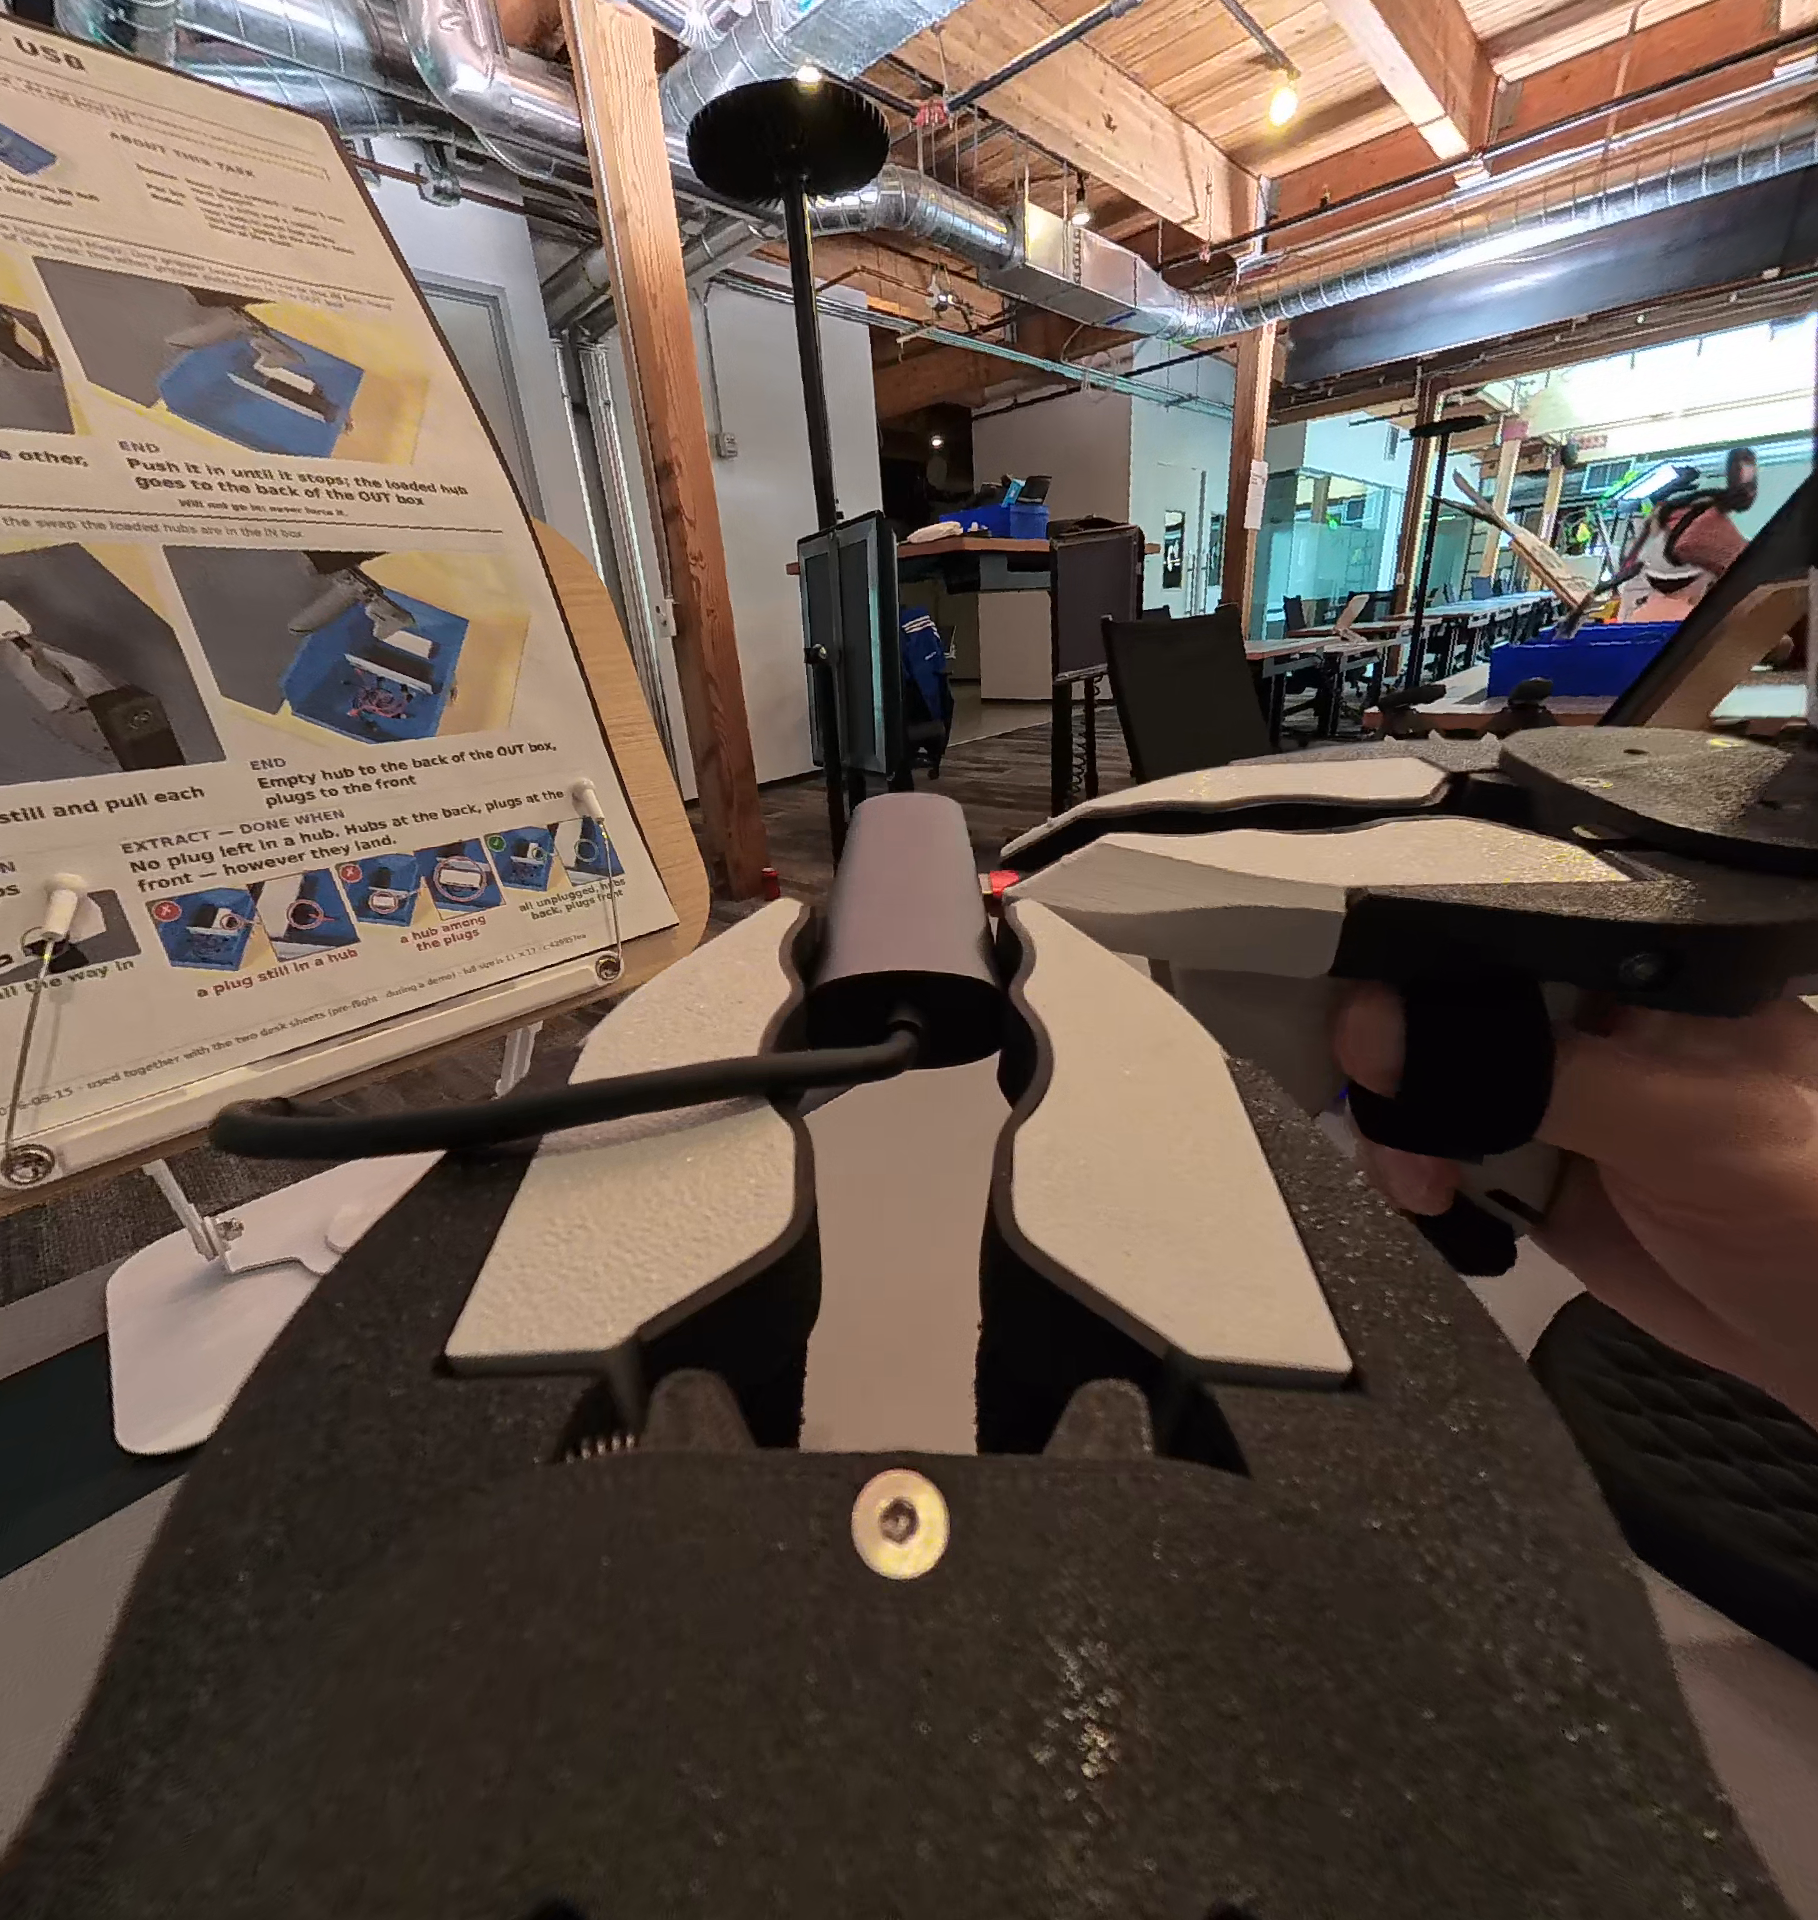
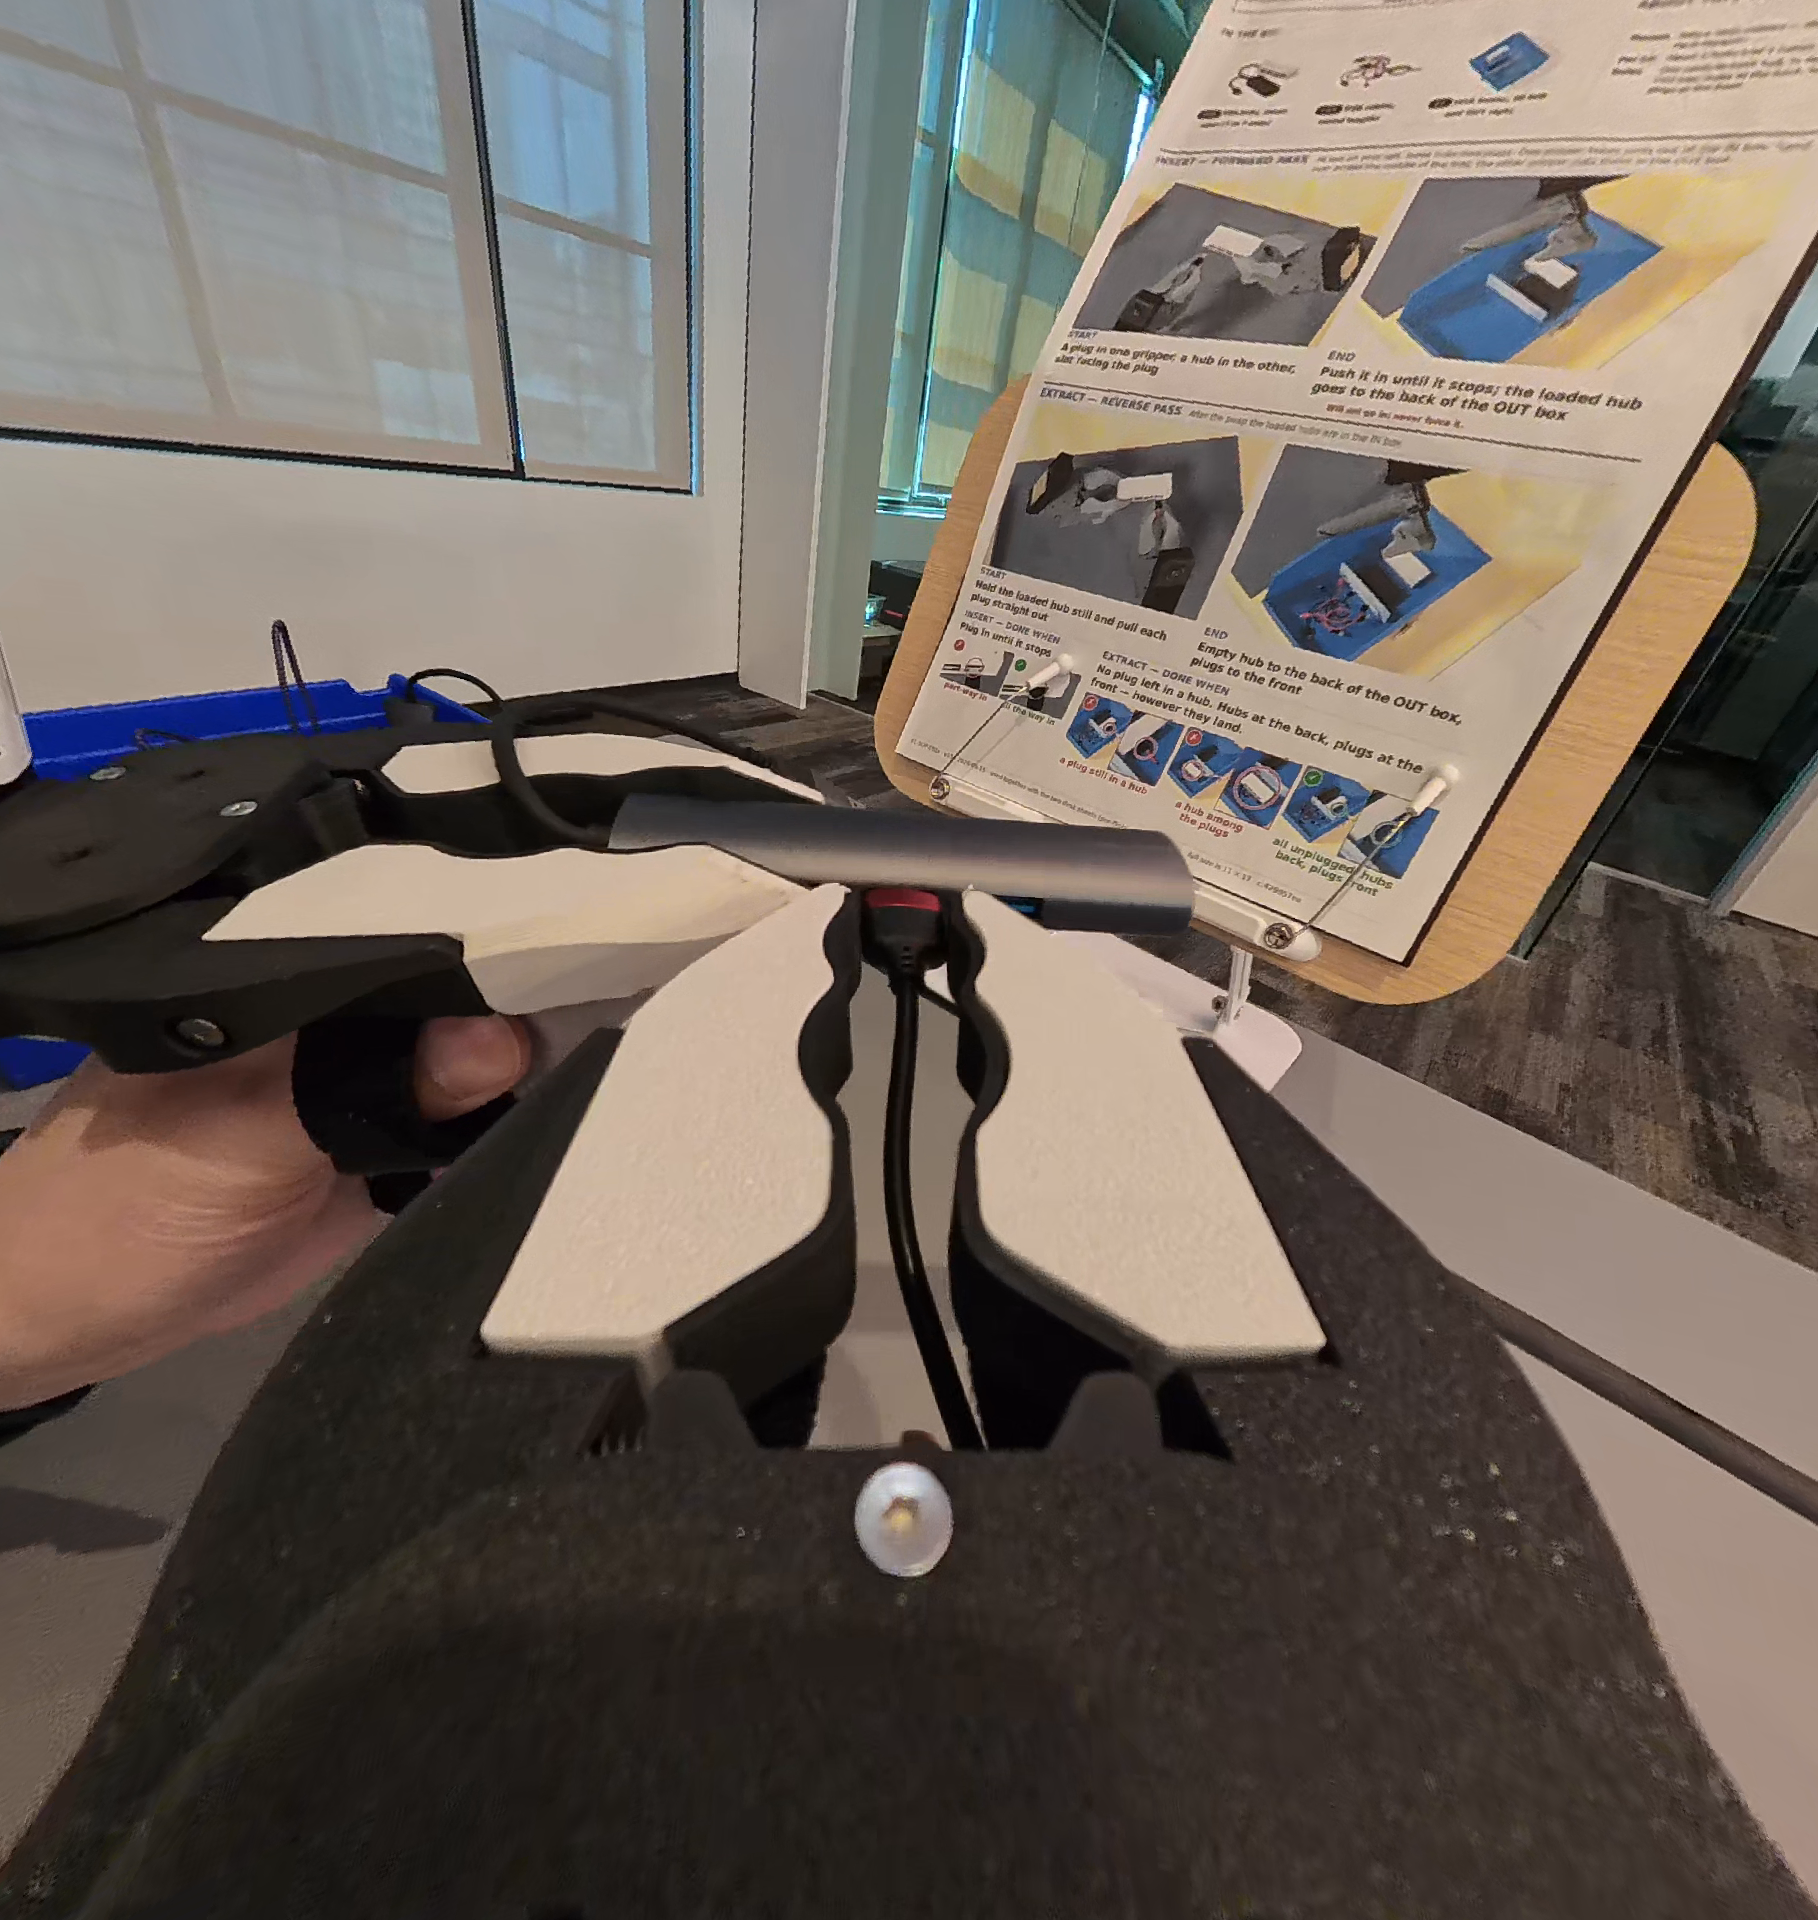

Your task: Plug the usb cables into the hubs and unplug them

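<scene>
So, from the left wrist view: your left tongs are closed on the hub, a dark grey bar held up in the air, lengthwise between the fingers, well above the desk. Its own lead leaves the near end and droops off to your left. Your right tongs come in from the right, tips just beside the hub's side, with a speck of the red plug showing between tip and hub. The sheet on its stand is behind, to the left.

Next, from the right wrist view: your right tongs are nearly shut, pinching the red plug, its black cable running back between the fingers. The plug's front end meets the hub's side, and no bare metal shows, so I judge it seated or very nearly so; how deep it sits, I cannot tell. Your left tongs hold the hub crosswise from the left. A blue bin sits behind them.

As for progress, you are at one joint only: either the last push in or the start of the pull out, and these frames do not say which. A blue port beside the plug looks empty, so more plugging may remain, and the hub has yet to go into a bin.
</scene>
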`<state>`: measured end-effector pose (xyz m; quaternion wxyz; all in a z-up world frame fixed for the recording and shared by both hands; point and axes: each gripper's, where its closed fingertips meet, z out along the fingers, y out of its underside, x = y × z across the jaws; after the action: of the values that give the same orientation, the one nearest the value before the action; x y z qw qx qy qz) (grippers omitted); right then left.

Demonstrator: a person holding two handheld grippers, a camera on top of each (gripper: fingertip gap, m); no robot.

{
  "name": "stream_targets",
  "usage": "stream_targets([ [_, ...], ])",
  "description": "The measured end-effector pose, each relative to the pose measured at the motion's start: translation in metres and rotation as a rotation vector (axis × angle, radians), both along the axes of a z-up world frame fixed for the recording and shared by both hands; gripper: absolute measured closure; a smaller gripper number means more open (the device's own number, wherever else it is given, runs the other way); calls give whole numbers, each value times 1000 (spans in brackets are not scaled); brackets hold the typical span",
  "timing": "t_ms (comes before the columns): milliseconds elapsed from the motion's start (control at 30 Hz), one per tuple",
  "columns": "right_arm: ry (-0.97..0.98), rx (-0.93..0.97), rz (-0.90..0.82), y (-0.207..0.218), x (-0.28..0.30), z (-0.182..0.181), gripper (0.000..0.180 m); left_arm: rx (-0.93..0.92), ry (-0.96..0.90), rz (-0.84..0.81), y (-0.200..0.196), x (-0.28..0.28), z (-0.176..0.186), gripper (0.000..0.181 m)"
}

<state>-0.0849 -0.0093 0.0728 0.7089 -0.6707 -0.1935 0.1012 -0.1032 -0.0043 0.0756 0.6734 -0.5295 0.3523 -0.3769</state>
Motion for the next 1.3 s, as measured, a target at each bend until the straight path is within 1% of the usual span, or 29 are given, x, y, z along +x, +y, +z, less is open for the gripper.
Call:
stream_targets([
  [133, -10, 40, 2, -4, 0, 4, 165, -5, -11, -24, -3, 1, 3, 148],
  [200, -54, 54, -10, -5, 0, 6, 165, -2, -17, -27, -4, 1, 5, 148],
  [733, -181, 76, -14, -7, 3, 11, 165, 6, 25, -30, -7, 4, 6, 148],
  [967, -218, 94, -25, -9, 1, 13, 166, 35, -7, -16, -8, 1, 10, 148],
  [1000, -222, 97, -28, -9, 0, 13, 167, 43, -13, -11, -8, 0, 11, 147],
  [1033, -242, 106, -31, -10, 0, 13, 180, 50, -18, -4, -8, -1, 13, 145],
  [1067, -254, 132, -52, -11, 2, 16, 180, 52, -23, 3, -8, -2, 14, 146],
  [1100, -258, 144, -49, -13, 2, 17, 180, 48, -19, -1, -7, -2, 14, 147],
  [1133, -240, 150, -30, -15, -1, 20, 180, 34, -3, -20, -7, -1, 11, 152],
  [1167, -224, 154, -18, -16, -3, 22, 180, 12, 8, -53, -8, 2, 7, 170],
  [1200, -235, 145, -25, -14, -2, 21, 180, -14, 22, -83, -9, 5, 1, 180],
  [1267, -262, 95, -38, -6, 2, 9, 180, -30, 131, -73, 0, 12, -19, 181],
  [1300, -253, 56, -22, -3, 2, 1, 180, -24, 144, -76, 2, 14, -24, 181],
])
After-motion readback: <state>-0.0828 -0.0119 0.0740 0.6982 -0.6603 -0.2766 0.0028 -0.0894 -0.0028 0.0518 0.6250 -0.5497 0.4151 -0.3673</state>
